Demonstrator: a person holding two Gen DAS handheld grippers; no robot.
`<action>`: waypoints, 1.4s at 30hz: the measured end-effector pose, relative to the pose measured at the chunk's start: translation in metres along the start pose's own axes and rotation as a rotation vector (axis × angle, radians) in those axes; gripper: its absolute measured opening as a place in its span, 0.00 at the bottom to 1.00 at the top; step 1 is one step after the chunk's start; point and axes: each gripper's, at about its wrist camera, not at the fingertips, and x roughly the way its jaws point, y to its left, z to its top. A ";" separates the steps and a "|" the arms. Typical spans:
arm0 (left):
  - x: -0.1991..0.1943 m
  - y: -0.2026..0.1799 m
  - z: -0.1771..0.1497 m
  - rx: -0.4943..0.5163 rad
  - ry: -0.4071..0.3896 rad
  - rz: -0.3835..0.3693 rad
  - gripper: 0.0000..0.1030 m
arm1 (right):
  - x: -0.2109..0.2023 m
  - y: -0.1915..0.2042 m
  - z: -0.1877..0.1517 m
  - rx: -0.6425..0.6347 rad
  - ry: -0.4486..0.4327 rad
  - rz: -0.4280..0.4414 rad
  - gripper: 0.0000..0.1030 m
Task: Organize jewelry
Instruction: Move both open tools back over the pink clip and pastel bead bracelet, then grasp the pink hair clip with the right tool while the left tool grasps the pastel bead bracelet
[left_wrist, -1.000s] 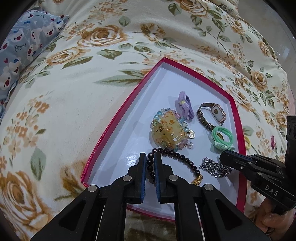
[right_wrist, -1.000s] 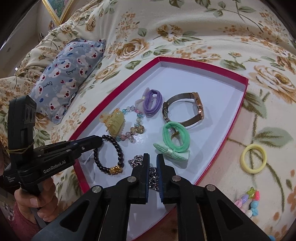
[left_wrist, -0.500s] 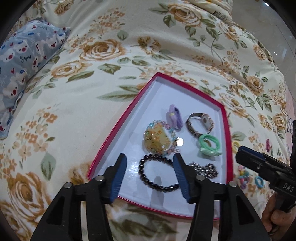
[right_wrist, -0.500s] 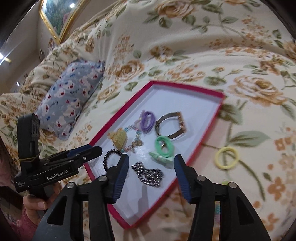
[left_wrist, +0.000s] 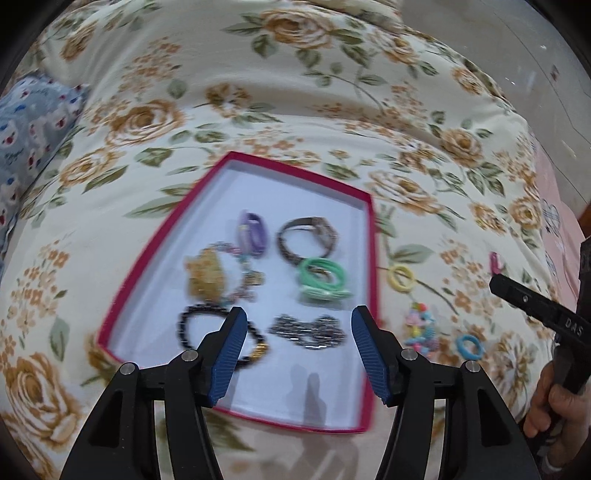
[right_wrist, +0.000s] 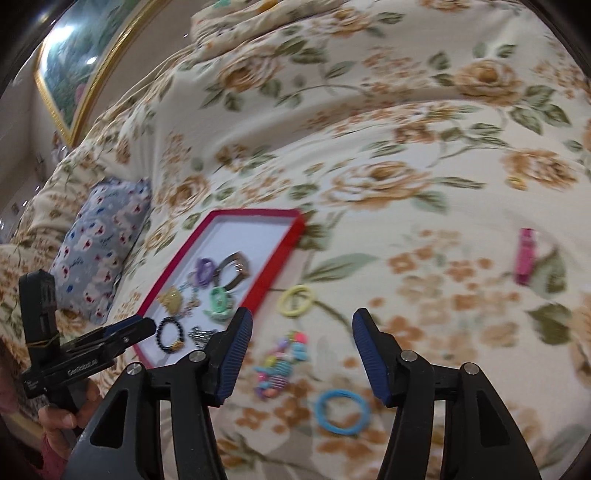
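Observation:
A red-rimmed white tray lies on the floral bedspread. It holds a black bead bracelet, a silver chain, a green hair tie, a watch, a purple hair tie and a yellow claw clip. My left gripper is open and empty above the tray's near end. My right gripper is open and empty above the bedspread right of the tray, over a colourful bead bracelet. A yellow hair tie, a blue hair tie and a pink clip lie loose.
A blue bear-print pillow lies left of the tray. A gold-framed picture hangs at the far left. The loose ties also show in the left wrist view, yellow and blue.
Both grippers went from shut to open, letting go of the black bracelet and the chain in the tray. Both pulled back and up; the right one swung right over the bedspread.

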 end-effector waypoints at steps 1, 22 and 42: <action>-0.001 -0.006 -0.001 0.013 0.002 -0.008 0.57 | -0.004 -0.005 -0.001 0.006 -0.006 -0.009 0.57; 0.038 -0.089 0.001 0.175 0.095 -0.080 0.57 | -0.055 -0.098 -0.020 0.150 -0.049 -0.153 0.59; 0.121 -0.124 0.000 0.247 0.228 -0.037 0.47 | -0.011 -0.139 0.017 0.163 -0.030 -0.246 0.59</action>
